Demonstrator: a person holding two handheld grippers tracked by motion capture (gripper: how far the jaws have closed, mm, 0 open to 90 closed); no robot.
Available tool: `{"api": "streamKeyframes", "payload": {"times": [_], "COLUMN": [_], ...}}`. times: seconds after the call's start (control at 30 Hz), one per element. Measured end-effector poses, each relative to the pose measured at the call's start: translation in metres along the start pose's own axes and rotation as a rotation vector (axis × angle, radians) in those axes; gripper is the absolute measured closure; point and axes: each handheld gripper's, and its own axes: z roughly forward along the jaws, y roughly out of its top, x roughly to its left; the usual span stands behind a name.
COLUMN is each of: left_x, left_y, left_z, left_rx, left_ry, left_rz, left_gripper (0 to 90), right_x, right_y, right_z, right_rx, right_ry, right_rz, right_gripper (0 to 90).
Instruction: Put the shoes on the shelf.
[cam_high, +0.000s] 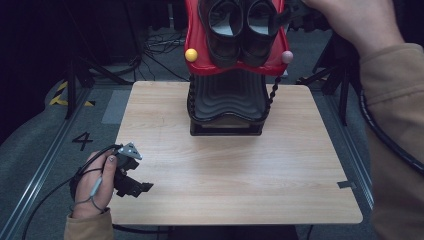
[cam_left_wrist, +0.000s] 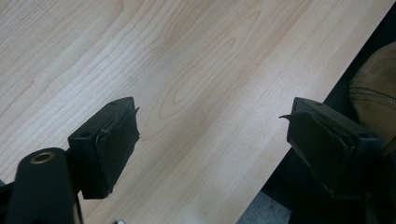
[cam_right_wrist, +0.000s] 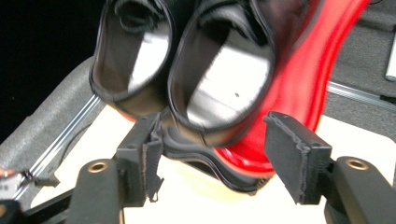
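Right gripper had its jaws wide apart, nothing between them, raised at the far side of the table just beside the shoes. The pair of black shoes sat side by side on a red tray, which stood above a black stand at the table's far edge. Left gripper rested at the table's near left corner, also spread wide and empty over bare wood.

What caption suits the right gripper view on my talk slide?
Open right gripper facing a pair of black leather shoes on a glossy red curved rack shelf above the pale wooden table.
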Motion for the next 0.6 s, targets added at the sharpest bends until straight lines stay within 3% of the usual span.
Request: {"api": "streamKeyframes", "payload": {"times": [0.17,0.3,0.57,0.6], "left_x": [0.006,0.007,0.007,0.007], "left_y": [-0.007,-0.007,-0.004,-0.004], "left_z": [-0.006,-0.009,-0.005,-0.005], "left_rx": [-0.02,-0.036,-0.022,-0.02], "left_ry": [0.002,0.001,-0.001,0.005], "left_rz": [-0.029,-0.025,-0.025,-0.025], "left_gripper": [17.4,16.9,16.9,16.9], "right_x": [-0.013,-0.022,-0.038,-0.043], "right_y": [-0.022,-0.036,-0.063,-0.073], "right_z": [-0.024,-0.037,-0.044,-0.043], "right_rx": [-0.002,-0.01,-0.014,-0.009], "right_ry": [-0.002,0.003,0.01,0.012], "right_rz": [-0.027,-0.033,-0.066,-0.078], "right_gripper": [36.0,35.6,34.0,33.8]}}
